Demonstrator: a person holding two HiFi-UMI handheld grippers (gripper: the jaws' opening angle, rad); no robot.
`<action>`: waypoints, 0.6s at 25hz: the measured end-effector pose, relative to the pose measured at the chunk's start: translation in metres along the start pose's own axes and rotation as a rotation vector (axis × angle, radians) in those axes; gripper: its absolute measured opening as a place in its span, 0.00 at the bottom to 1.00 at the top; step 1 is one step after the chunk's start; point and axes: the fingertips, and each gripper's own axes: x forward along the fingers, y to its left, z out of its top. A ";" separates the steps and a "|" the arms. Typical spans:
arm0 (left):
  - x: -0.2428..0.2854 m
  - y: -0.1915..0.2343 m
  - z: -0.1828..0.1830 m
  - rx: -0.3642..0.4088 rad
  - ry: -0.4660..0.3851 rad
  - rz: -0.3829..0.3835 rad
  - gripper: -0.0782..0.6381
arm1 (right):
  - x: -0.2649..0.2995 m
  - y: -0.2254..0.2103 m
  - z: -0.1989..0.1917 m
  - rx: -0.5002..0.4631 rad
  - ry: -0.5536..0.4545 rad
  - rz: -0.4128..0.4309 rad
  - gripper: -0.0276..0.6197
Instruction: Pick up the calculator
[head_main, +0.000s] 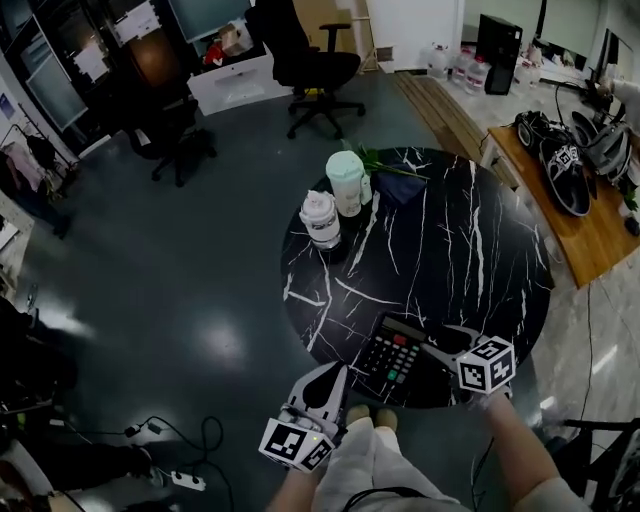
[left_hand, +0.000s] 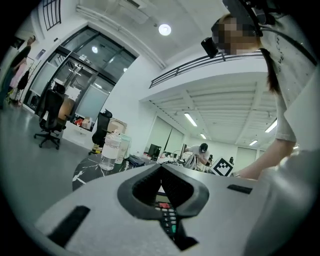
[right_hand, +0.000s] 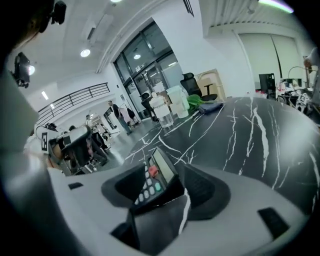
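The black calculator (head_main: 392, 358) lies at the near edge of the round black marble table (head_main: 470, 250), its display towards the far side. My right gripper (head_main: 432, 348) reaches it from the near right, tilted down. In the right gripper view the calculator (right_hand: 155, 180) sits between the wide-spread jaws of my right gripper (right_hand: 165, 170), and I see no pad pressing on it. Off the table's near left edge my left gripper (head_main: 336, 368) is held level, tips together and nothing in it. In the left gripper view, the calculator (left_hand: 167, 216) shows through the hollow behind my left gripper's (left_hand: 161, 167) tips.
Two white bottles (head_main: 322, 218) (head_main: 346, 182) and a dark folded cloth (head_main: 403, 188) stand at the table's far side. A wooden desk (head_main: 590, 235) with gear is at the right. Office chairs (head_main: 315, 60) stand beyond. Cables and a power strip (head_main: 185, 478) lie on the floor at lower left.
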 end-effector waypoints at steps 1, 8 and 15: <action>0.004 0.005 0.000 0.006 -0.001 0.004 0.12 | 0.005 -0.003 -0.001 0.014 0.020 0.016 0.39; 0.038 0.051 -0.018 0.035 -0.018 0.031 0.12 | 0.028 -0.007 -0.011 0.117 0.166 0.157 0.39; 0.087 0.076 -0.036 0.081 -0.050 0.009 0.12 | 0.047 0.001 -0.027 0.167 0.313 0.305 0.39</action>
